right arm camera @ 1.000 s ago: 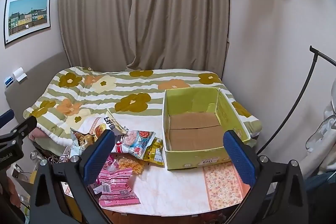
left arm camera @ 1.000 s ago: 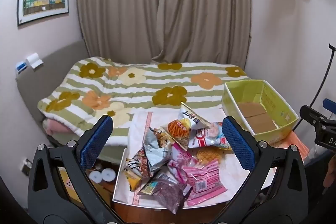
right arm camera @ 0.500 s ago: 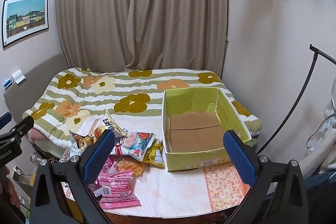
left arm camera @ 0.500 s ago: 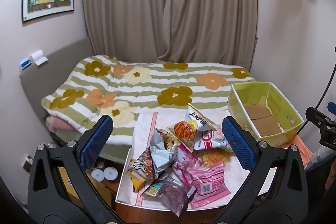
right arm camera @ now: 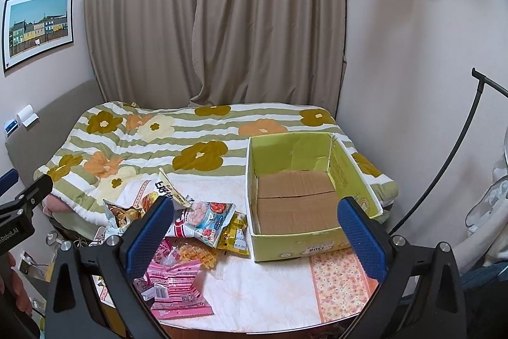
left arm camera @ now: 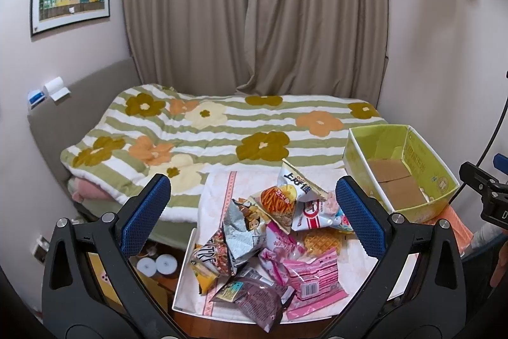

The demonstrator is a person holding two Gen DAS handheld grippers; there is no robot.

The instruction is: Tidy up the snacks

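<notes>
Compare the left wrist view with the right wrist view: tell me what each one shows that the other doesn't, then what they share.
Only the left wrist view shows the dark purple snack bag at the near edge of the pile, and the two white discs on the floor beside the table.

Only the right wrist view shows the floral orange mat clearly in front of the box, and the label on the box's front wall.

Both show the green cardboard box, empty, the pink snack pack, the flowered bedspread and an open, empty claw.
</notes>
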